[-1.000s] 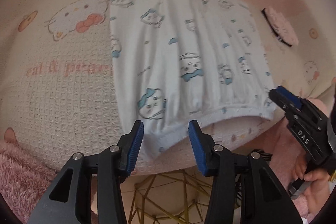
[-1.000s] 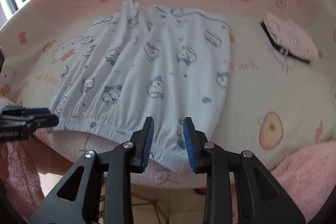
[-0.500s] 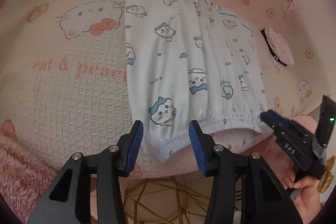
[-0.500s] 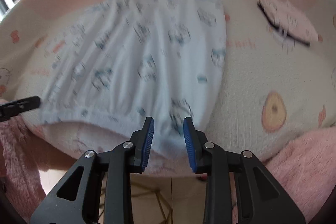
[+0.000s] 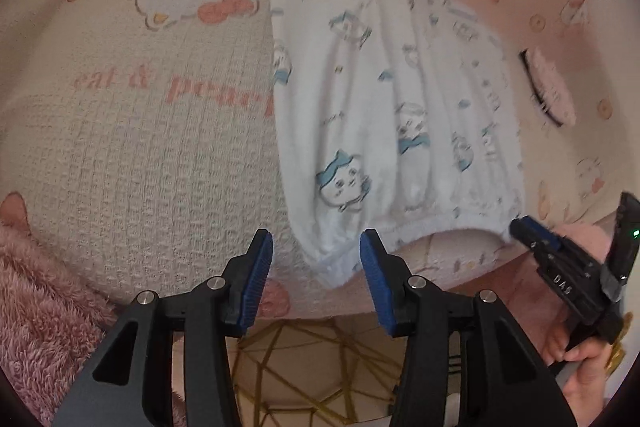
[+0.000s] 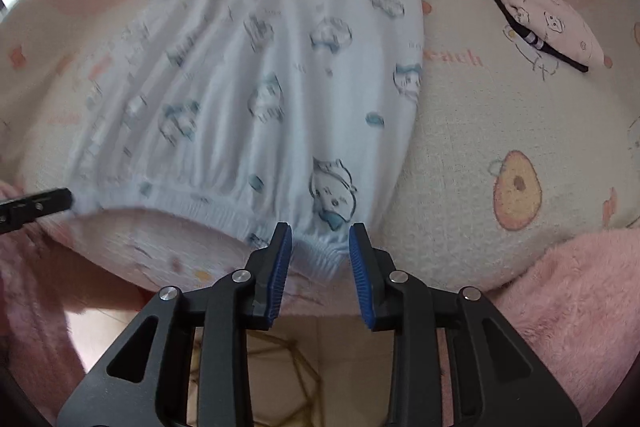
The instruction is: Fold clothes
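L wrist view: we see the left gripper (image 5: 316, 259) with jaws spread wide, pads not pressing anything; the near left corner of the white shorts (image 5: 384, 99) sits between them at the waistband. Shorts lie flat on the bed cover (image 5: 140, 155), waistband at the near edge, cartoon print in blue. Right gripper (image 5: 560, 259) shows at the far right, tip at the other waistband corner, held by a hand (image 5: 580, 359). Fuzzy pink blanket (image 5: 36, 327) lower left.

R wrist view: right gripper (image 6: 320, 251) jaws partly apart, straddling the waistband's right corner, pads not clamped on it as far as we can tell. Shorts (image 6: 260, 87) spread over the bed cover (image 6: 480, 127), a bit blurred. Left gripper (image 6: 36, 205) tip at the left waistband corner. Small pink folded garment (image 6: 548, 23) w/ black trim lies well apart, upper right.
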Demonstrator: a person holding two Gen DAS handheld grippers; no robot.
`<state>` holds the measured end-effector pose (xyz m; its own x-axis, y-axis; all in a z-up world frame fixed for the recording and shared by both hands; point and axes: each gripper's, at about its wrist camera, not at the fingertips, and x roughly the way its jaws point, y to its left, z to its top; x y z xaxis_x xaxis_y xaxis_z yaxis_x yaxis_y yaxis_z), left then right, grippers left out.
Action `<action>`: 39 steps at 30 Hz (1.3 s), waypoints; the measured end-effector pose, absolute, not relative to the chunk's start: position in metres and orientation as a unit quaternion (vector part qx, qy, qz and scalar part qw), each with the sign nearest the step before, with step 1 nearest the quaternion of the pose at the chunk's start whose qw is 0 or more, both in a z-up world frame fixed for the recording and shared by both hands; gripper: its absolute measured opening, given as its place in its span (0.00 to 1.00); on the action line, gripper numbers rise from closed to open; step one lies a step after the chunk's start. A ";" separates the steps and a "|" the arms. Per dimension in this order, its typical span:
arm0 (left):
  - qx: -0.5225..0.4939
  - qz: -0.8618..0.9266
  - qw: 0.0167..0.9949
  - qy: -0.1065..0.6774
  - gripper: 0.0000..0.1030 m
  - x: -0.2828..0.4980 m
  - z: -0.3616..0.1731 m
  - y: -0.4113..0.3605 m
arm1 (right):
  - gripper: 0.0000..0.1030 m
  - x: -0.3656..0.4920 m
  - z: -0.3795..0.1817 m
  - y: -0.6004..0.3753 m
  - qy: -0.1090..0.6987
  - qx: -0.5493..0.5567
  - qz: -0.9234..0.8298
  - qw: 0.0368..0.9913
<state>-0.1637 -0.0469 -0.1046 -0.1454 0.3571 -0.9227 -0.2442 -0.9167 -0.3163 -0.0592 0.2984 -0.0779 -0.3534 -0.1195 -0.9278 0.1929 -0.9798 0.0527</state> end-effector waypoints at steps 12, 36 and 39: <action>-0.604 0.767 0.209 -0.064 0.46 -0.153 -0.091 -0.044 | 0.28 -0.074 -0.070 0.356 -0.121 0.571 -0.806 0.096; -0.567 0.773 0.253 0.129 0.46 -0.143 -0.101 0.051 | 0.28 -0.061 -0.066 0.274 0.042 0.552 -0.796 0.244; -0.566 0.765 0.288 0.103 0.46 -0.138 -0.094 0.050 | 0.28 -0.054 -0.076 0.263 0.048 0.571 -0.779 0.255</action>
<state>-0.1375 0.0502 -0.0943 -0.1931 0.3235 -0.9263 -0.5571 -0.8133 -0.1679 -0.0540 0.2635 -0.0755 -0.2172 -0.3426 -0.9140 0.4515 -0.8655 0.2171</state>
